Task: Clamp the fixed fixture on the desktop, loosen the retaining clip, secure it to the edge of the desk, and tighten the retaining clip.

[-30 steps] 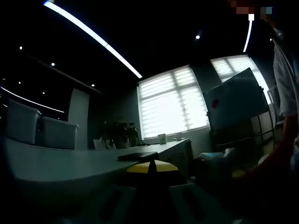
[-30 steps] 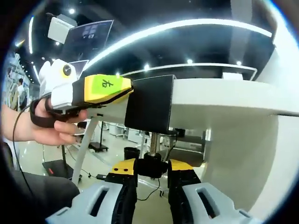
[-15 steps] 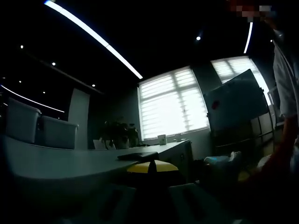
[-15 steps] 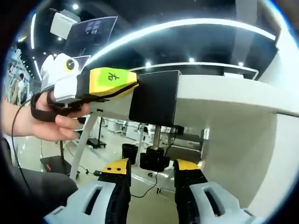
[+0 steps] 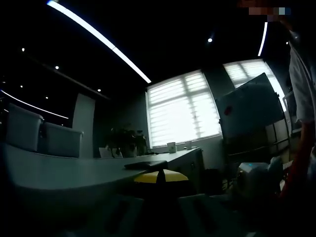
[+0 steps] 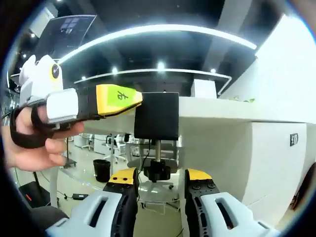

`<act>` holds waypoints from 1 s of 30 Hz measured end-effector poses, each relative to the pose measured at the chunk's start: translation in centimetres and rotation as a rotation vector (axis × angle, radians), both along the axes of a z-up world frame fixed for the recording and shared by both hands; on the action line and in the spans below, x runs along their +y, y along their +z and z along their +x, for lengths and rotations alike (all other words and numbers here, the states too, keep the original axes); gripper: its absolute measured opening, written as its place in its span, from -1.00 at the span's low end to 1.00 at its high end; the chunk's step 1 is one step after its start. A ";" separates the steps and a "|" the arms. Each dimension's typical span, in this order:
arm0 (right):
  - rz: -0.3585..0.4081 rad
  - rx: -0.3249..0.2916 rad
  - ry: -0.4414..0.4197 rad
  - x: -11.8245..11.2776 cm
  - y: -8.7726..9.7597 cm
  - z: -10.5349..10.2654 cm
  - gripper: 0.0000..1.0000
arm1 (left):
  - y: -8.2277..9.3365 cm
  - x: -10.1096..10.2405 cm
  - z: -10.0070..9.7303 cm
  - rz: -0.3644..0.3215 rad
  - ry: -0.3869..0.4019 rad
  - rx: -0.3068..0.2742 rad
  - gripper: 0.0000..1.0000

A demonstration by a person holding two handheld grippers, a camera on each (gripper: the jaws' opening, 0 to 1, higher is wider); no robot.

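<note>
A: In the right gripper view we see the black fixture [image 6: 157,116] sitting on the edge of the white worktop [image 6: 232,117], its screw and knob [image 6: 157,171] hanging below. The left claw [image 6: 132,98], yellow-tipped and held by a hand [image 6: 30,148], meets the fixture's left side.

B: In the left gripper view, much darker, we see the worktop [image 5: 59,173] top, a flat dark object [image 5: 145,164], chairs [image 5: 61,142], bright windows [image 5: 182,108] and a whiteboard [image 5: 249,104]. The left claw's yellow tips [image 5: 160,176] sit together; whether they pinch the fixture, we cannot tell.

A: A second ago the right claw [image 6: 157,177] was closed on the knob. It has since let go and backed away; its jaws now stand apart, short of the knob, holding nothing.
</note>
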State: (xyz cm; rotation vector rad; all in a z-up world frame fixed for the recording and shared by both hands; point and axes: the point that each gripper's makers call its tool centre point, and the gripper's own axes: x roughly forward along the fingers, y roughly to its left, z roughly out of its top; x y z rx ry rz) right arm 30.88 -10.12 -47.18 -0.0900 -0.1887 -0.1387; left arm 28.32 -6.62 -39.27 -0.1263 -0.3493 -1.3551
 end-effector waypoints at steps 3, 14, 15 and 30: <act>-0.024 -0.008 0.003 1.1 0.2 0.7 -0.28 | 0.0 0.0 0.0 -0.001 0.001 0.002 -0.98; -0.082 0.021 -0.057 -0.1 0.0 2.6 -0.45 | 0.1 -0.2 0.1 -0.001 0.001 -0.002 -0.98; -0.083 0.026 -0.061 -0.3 -0.1 2.6 -0.46 | 0.1 -0.2 0.1 0.000 0.001 -0.002 -0.98; -0.073 0.018 0.197 0.3 -0.7 3.4 -0.50 | 0.1 0.0 0.0 -0.006 0.009 0.005 -0.98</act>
